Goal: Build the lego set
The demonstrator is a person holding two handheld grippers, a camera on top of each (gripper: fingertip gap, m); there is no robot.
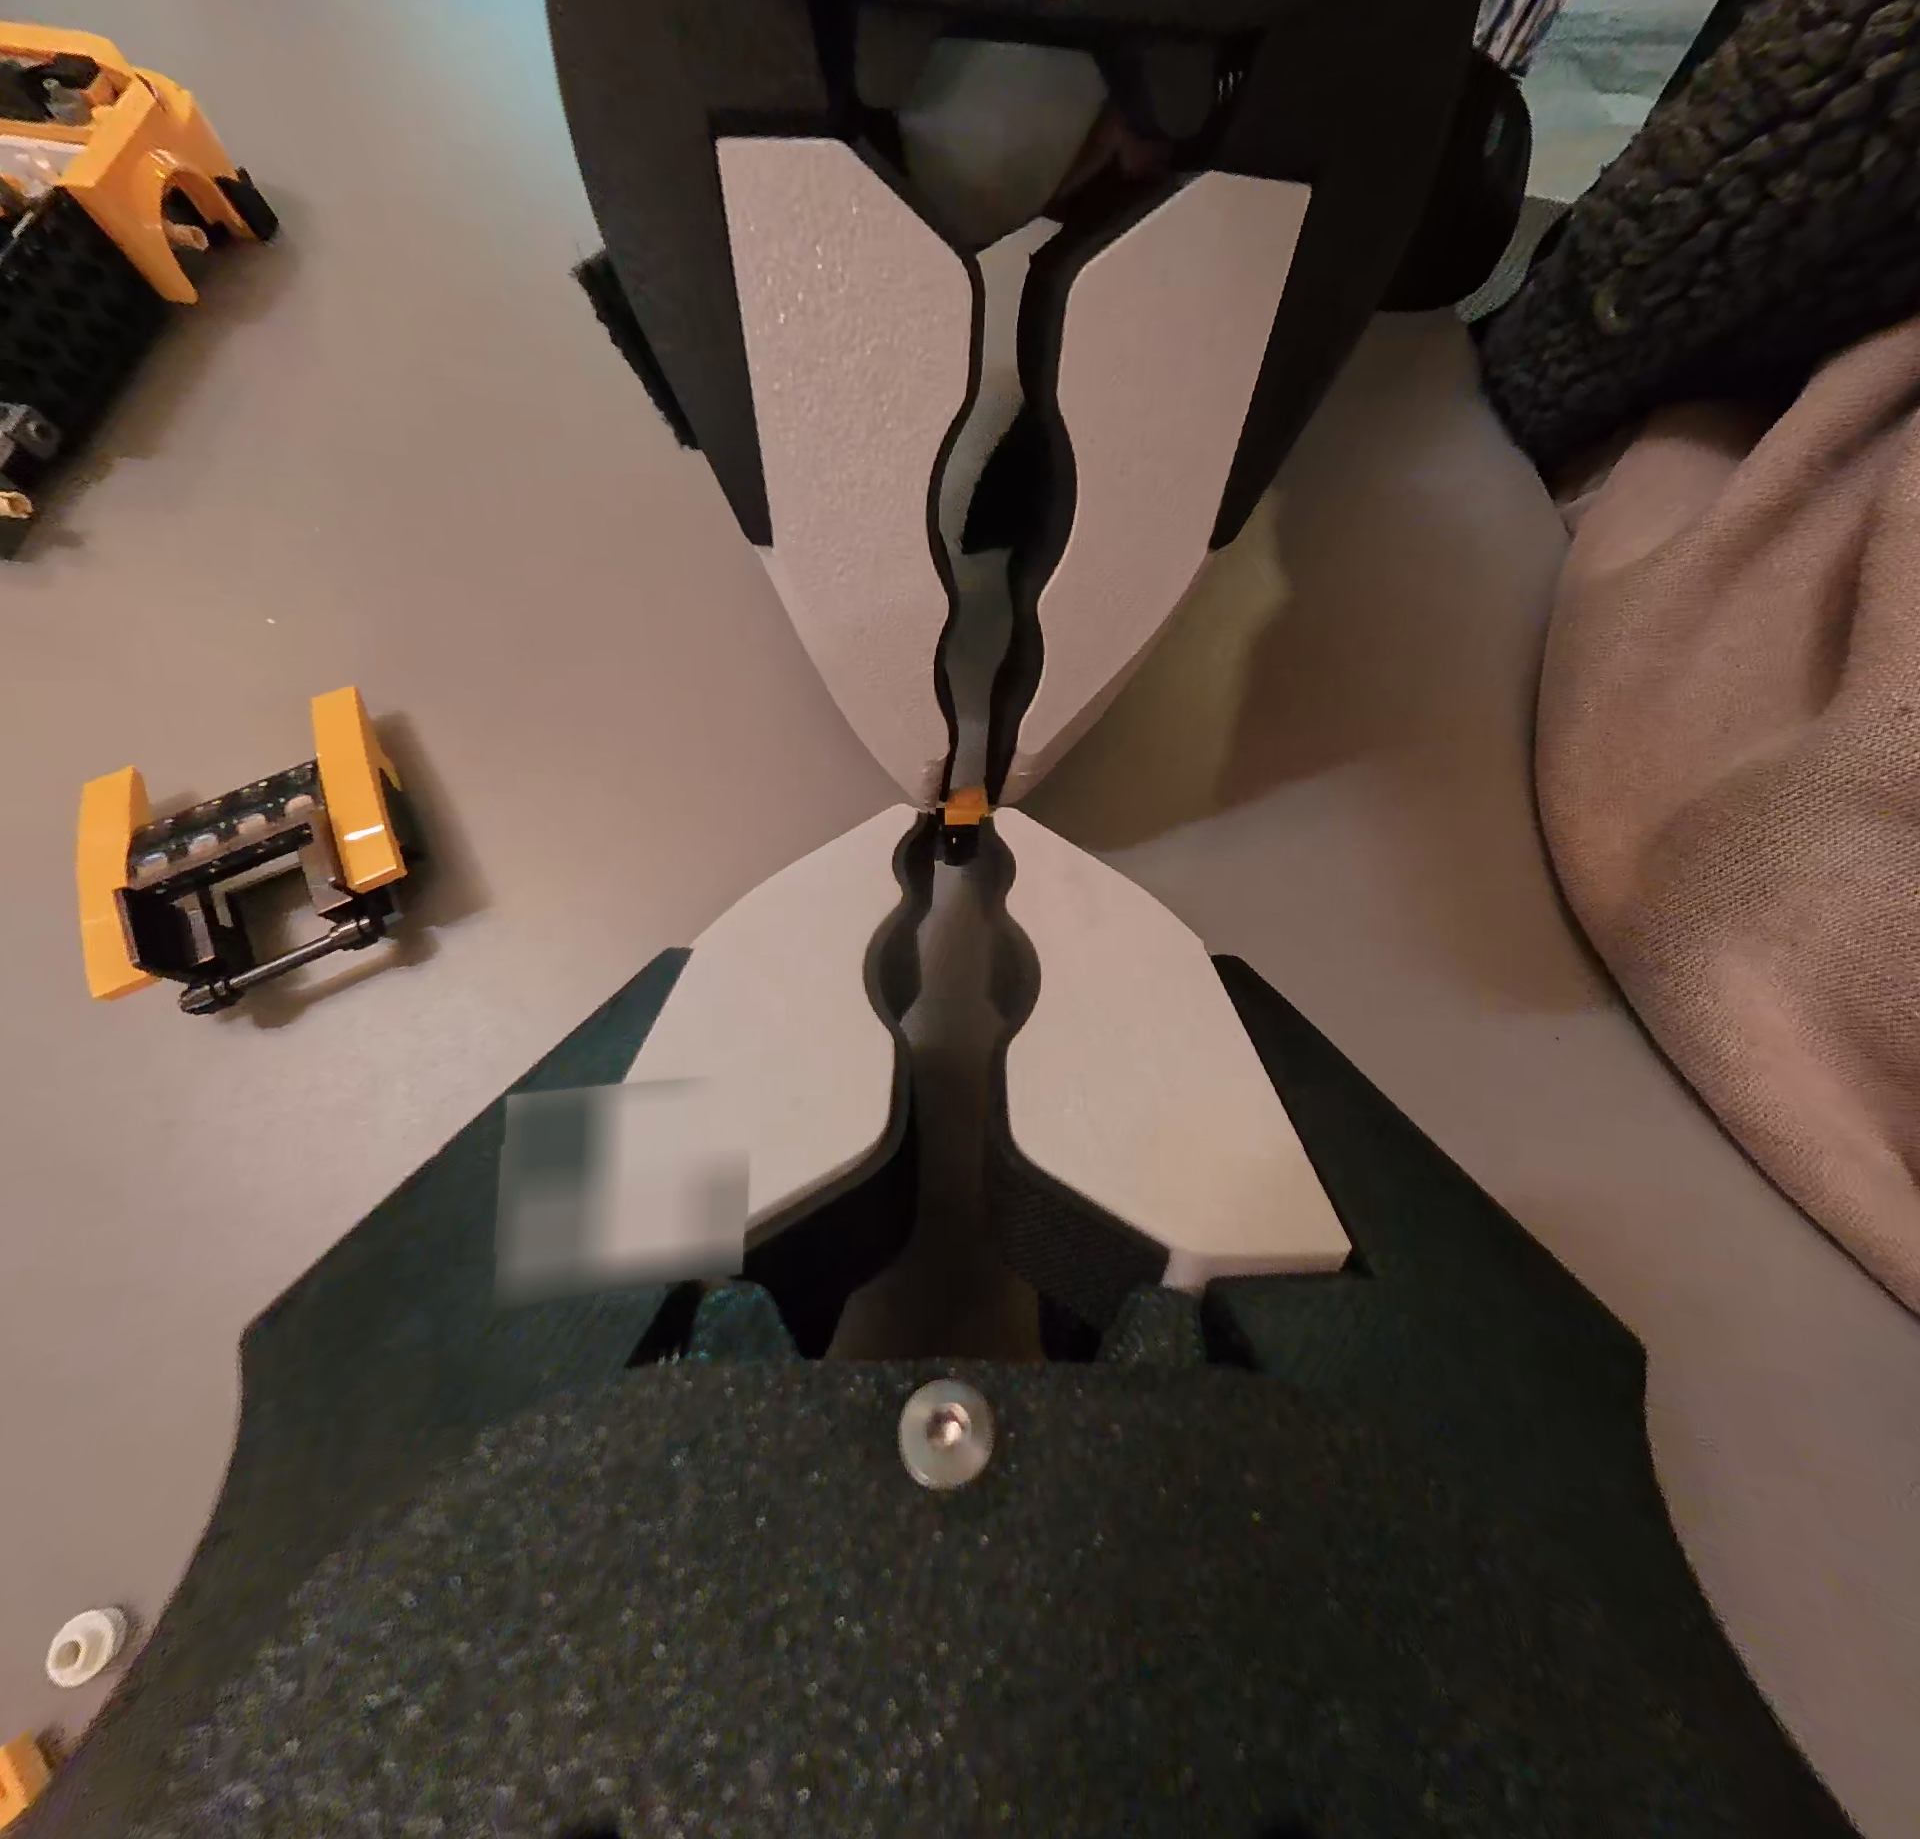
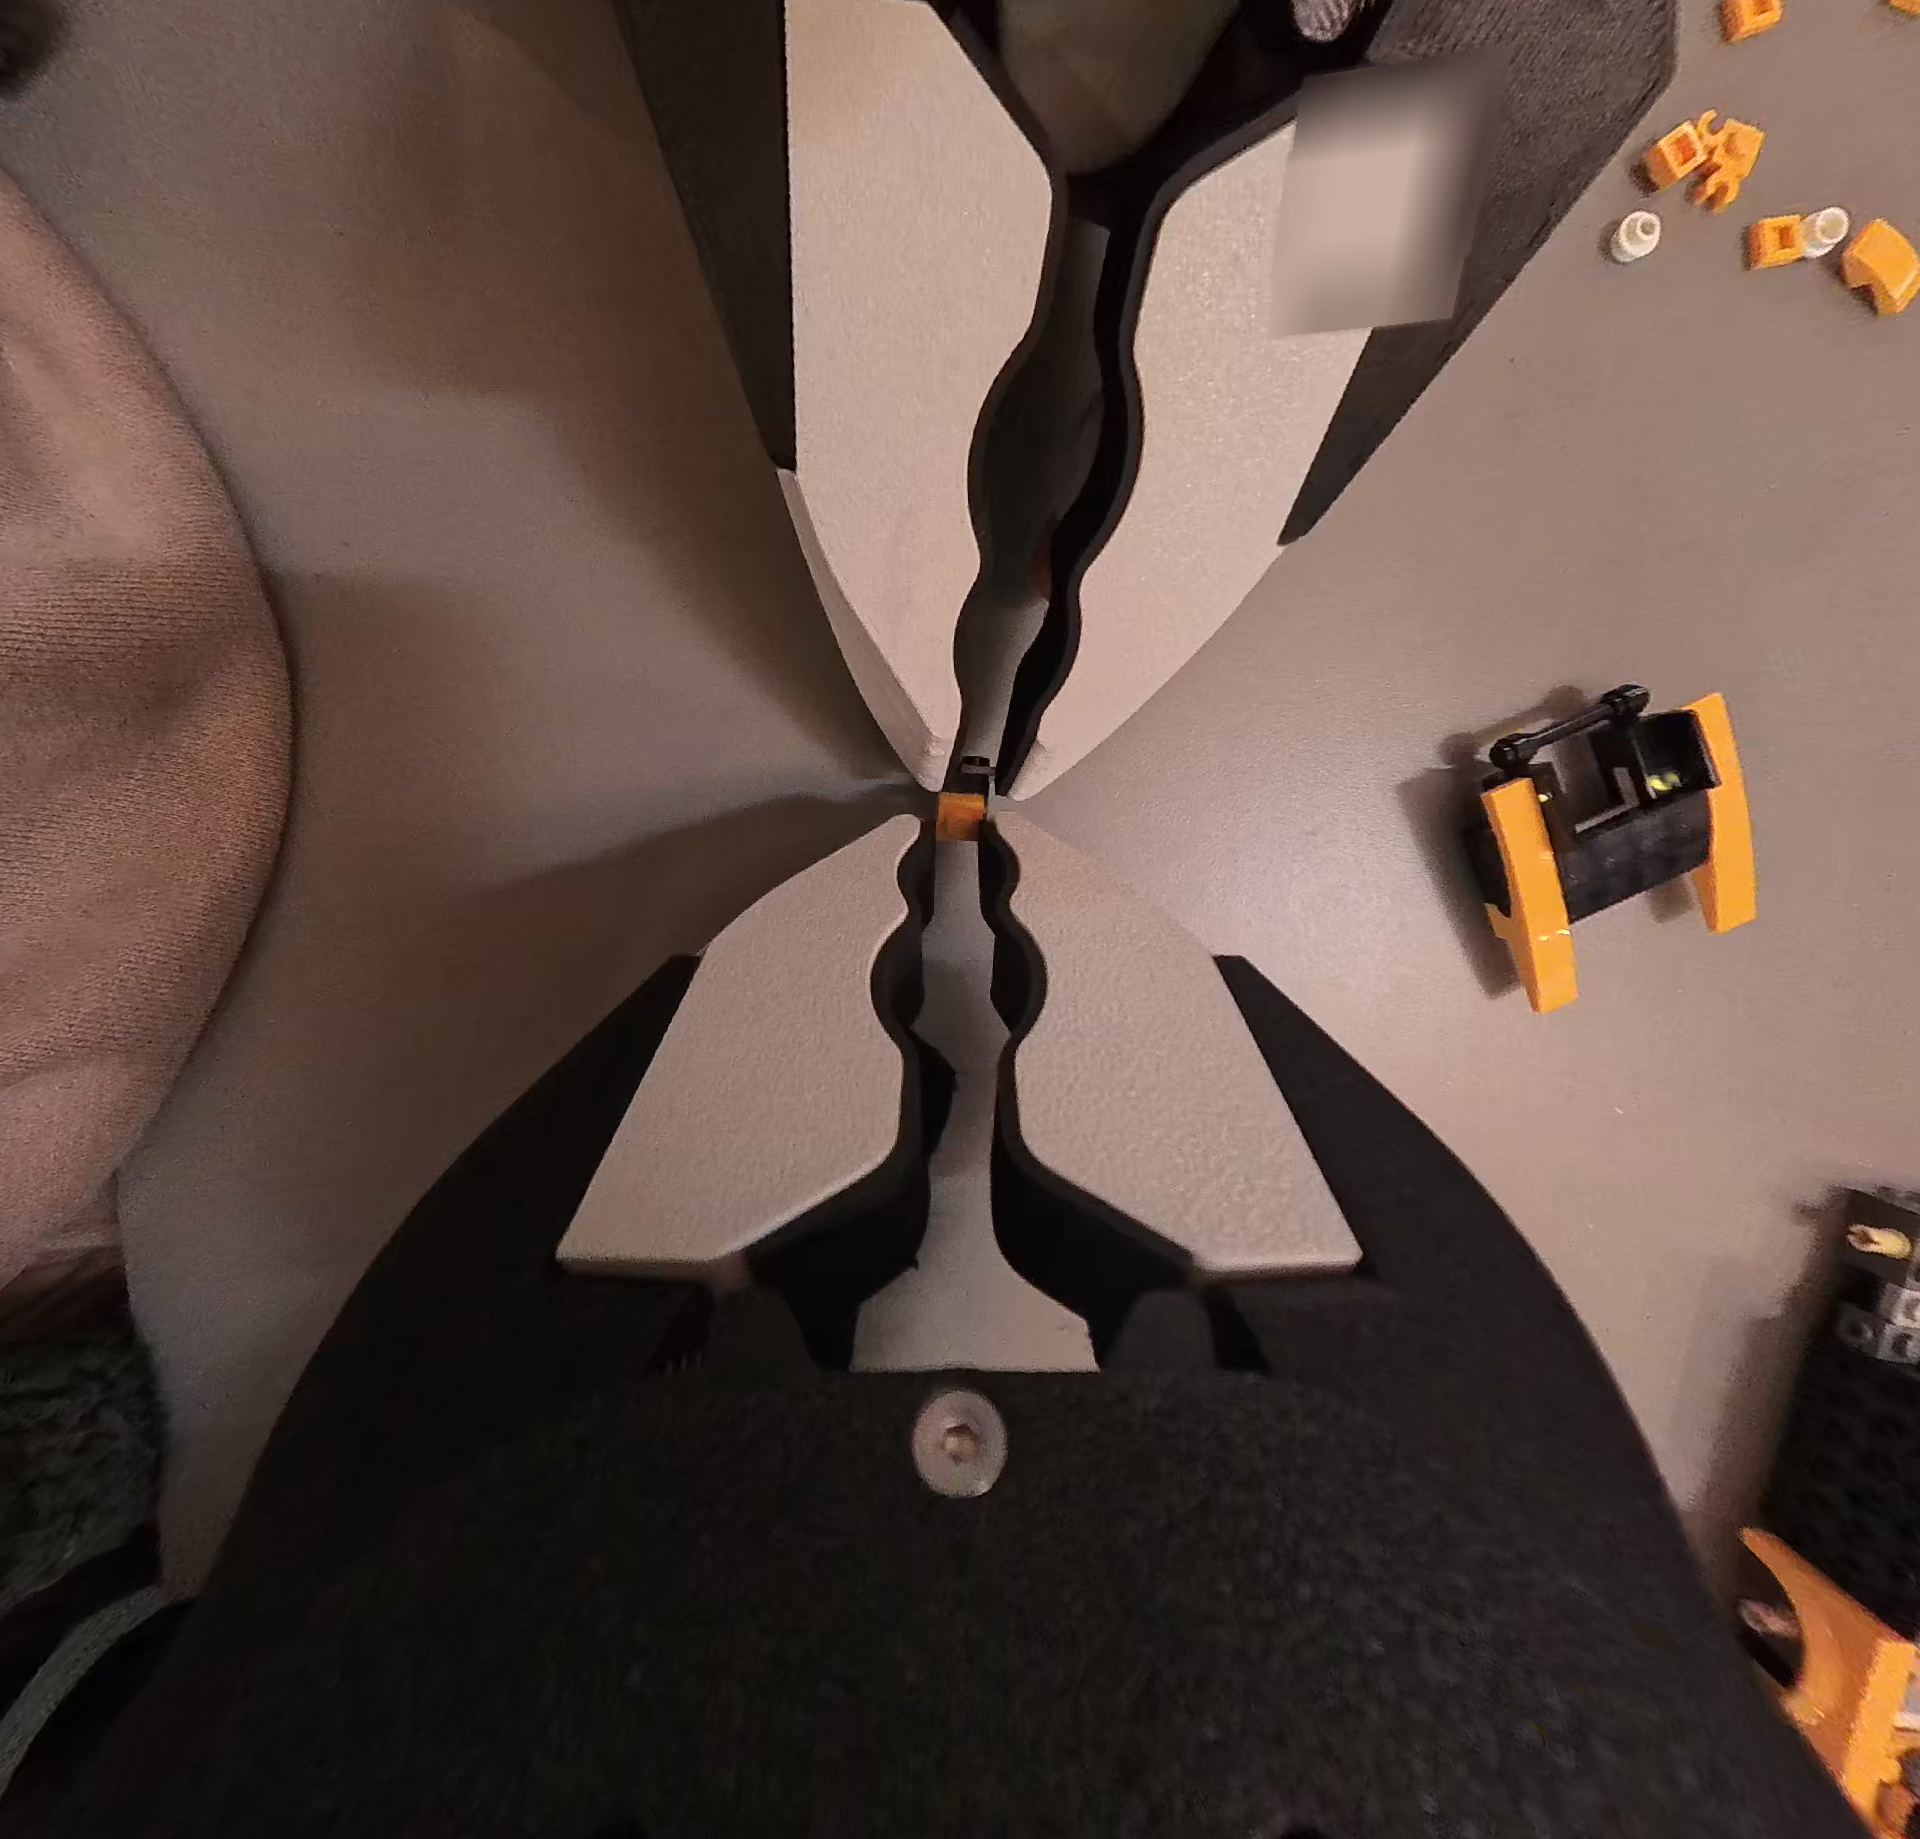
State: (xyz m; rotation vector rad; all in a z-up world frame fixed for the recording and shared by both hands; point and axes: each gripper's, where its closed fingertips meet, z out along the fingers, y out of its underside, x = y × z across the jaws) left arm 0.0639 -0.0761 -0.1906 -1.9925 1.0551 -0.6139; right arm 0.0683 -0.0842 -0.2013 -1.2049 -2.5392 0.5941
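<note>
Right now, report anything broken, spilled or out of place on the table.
Nothing looks damaged. The two grippers meet tip to tip on a tiny orange piece joined to a black piece. The small orange-and-black assembly lies apart on the table, and loose orange pieces lie scattered, as expected mid-build.

Grey matte table (image 1: 540, 563) carries an orange-and-black sub-assembly (image 1: 244, 854) left, with a larger orange-black build (image 1: 94, 231) farther left. Loose small orange pieces (image 2: 1704, 158) and white round studs (image 2: 1636, 234) lie scattered far right in the right wrist view. Pinkish cloth (image 1: 1745, 802) rests along one edge.

Orange-and-black lego build (image 1: 73, 231) is cut off by left edge
</note>
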